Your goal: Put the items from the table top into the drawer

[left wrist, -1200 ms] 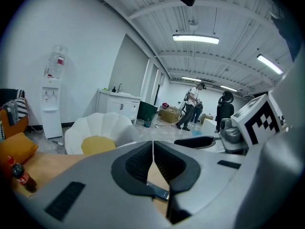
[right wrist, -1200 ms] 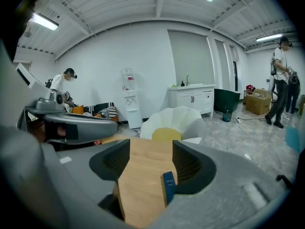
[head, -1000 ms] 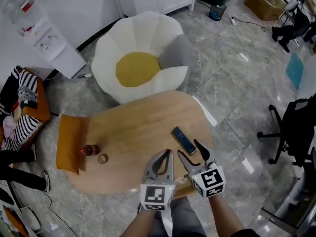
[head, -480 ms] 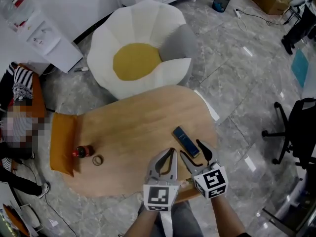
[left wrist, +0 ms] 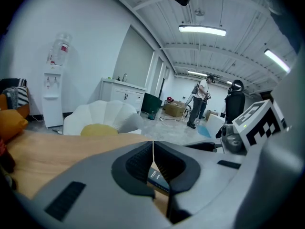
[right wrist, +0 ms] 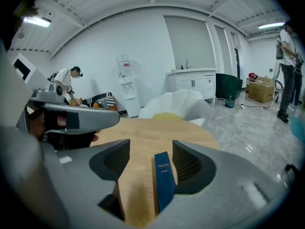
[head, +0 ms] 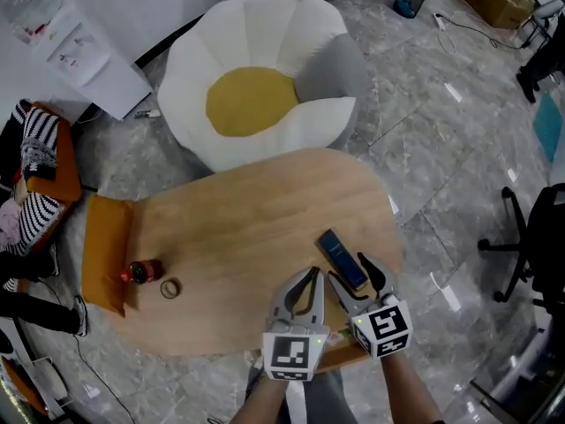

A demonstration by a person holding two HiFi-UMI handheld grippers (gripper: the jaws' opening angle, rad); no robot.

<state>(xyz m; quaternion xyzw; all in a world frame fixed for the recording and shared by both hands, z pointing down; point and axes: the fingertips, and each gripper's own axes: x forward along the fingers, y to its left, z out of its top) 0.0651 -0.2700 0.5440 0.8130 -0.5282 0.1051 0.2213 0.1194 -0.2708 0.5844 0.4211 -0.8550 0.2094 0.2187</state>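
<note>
Head view: blue box (head: 342,259) near worktop (head: 247,210) right edge; bottle (head: 143,271) and ring (head: 169,288) at left edge.
Left gripper view: left claw (left wrist: 153,149) pressed together, empty.
Right gripper view: right claw (right wrist: 151,156) spread, box lying between its jaws.

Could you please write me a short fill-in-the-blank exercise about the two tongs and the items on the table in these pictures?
1. The right tongs stand ___, with the blue box lying between their jaws on the table.
2. The left tongs are ___ and hold nothing.
3. Besides the box, ___ more items lie near the table's left end: a small bottle and a ring.

Missing words: open; shut; two.
</note>
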